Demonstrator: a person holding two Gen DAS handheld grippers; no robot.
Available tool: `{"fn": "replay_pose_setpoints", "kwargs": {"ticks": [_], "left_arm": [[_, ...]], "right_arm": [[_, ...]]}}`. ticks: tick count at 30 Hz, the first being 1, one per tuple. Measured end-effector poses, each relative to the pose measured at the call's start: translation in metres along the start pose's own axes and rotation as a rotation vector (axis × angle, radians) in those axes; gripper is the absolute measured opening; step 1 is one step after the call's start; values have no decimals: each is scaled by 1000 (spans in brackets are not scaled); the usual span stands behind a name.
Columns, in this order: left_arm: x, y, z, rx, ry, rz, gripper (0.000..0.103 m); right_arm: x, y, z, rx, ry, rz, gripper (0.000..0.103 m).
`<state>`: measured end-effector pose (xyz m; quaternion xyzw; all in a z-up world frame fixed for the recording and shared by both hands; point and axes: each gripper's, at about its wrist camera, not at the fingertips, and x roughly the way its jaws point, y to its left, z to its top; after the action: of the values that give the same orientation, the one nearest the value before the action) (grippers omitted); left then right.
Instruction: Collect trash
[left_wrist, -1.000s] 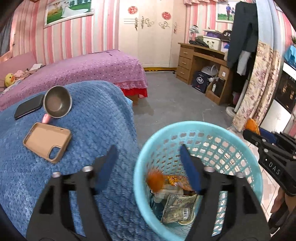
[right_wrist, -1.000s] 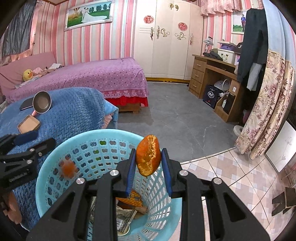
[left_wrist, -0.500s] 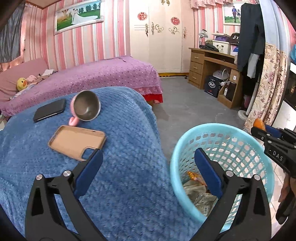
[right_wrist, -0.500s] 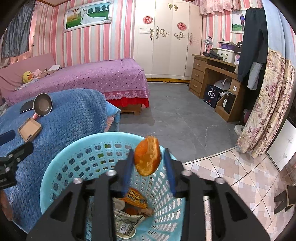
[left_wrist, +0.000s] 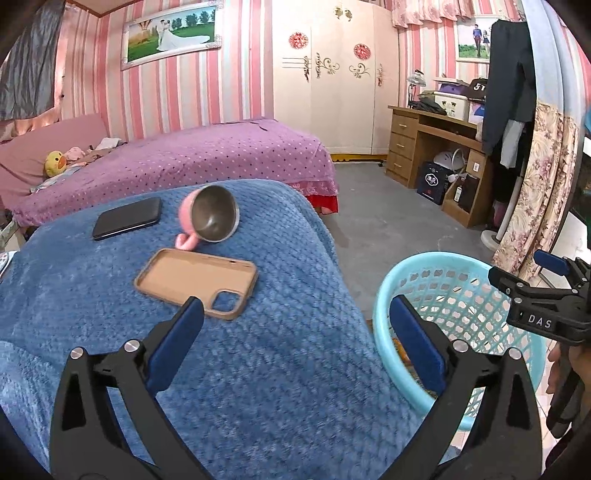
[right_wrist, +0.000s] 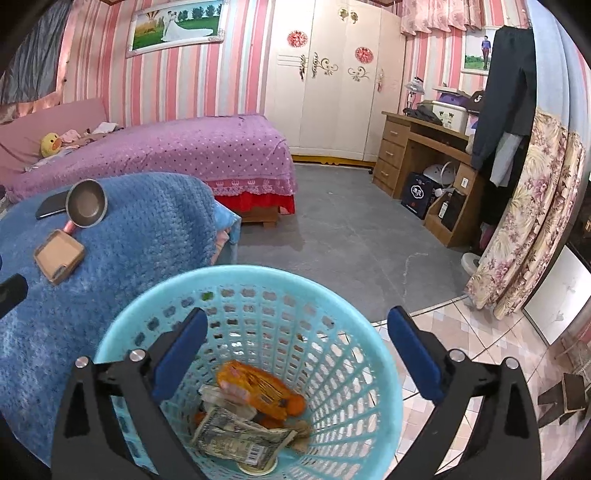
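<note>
right wrist view: right gripper (right_wrist: 295, 332) hangs over the light blue perforated plastic waste basket (right_wrist: 236, 275), its 2 blue-padded jaws having just swung wide apart, nothing between them. inside the basket lie an orange crinkled snack wrapper (right_wrist: 255, 384), a grey-green printed foil packet with a barcode (right_wrist: 236, 435) and a rounded orange piece of peel (right_wrist: 297, 404) beside the wrapper. the basket stands on the floor, just beside a surface draped with a blue knitted blanket (right_wrist: 140, 236). left wrist view: left gripper (left_wrist: 295, 325) is over the blanket (left_wrist: 258, 369), jaws spread fully after opening a little further, empty; its right finger overlaps the basket (left_wrist: 443, 258) rim in the picture. on the blanket sit a tan rectangular phone case lying face up (left_wrist: 184, 277), a pink-handled metal cup tipped on its side (left_wrist: 212, 218), touching or just beside the case, and a black smartphone lying flat (left_wrist: 127, 218), a little apart from the cup. the right gripper (left_wrist: 546, 291) shows at the right edge, above the basket's far side. a purple dotted bed (left_wrist: 184, 158) stands behind.
</note>
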<state>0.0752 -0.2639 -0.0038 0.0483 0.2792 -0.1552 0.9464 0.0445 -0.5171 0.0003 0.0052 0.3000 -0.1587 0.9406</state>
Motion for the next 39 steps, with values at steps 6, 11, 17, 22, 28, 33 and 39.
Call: {"fn": "replay_pose_setpoints", "kwargs": {"ticks": [6,11,17,22,28,33,39], "left_arm": [[-30,28,0,-19,-28,18,97],[-60,58,-9,-34,-60,47,97],[-85,99,-35,-73,-35,63,97],[-104,114,-46,-57,-66,94,97],[-122,112,-55,-25,-113,101,97],[-120,107,-59,0,-113,93,97],[-116,107,-61,-4,-110,96,97]], "right_arm": [[-28,39,10,-53,-55,17,98],[-57,73,6,-59,-96,39,98],[-96,96,-6,33,-135,98,98],[-116,114,-27,24,-148,111,98],[-134,128,-47,1,-175,96,98],[-140,133,-50,-10,-202,89,98],[-138,134,-50,-7,-203,91,98]]}}
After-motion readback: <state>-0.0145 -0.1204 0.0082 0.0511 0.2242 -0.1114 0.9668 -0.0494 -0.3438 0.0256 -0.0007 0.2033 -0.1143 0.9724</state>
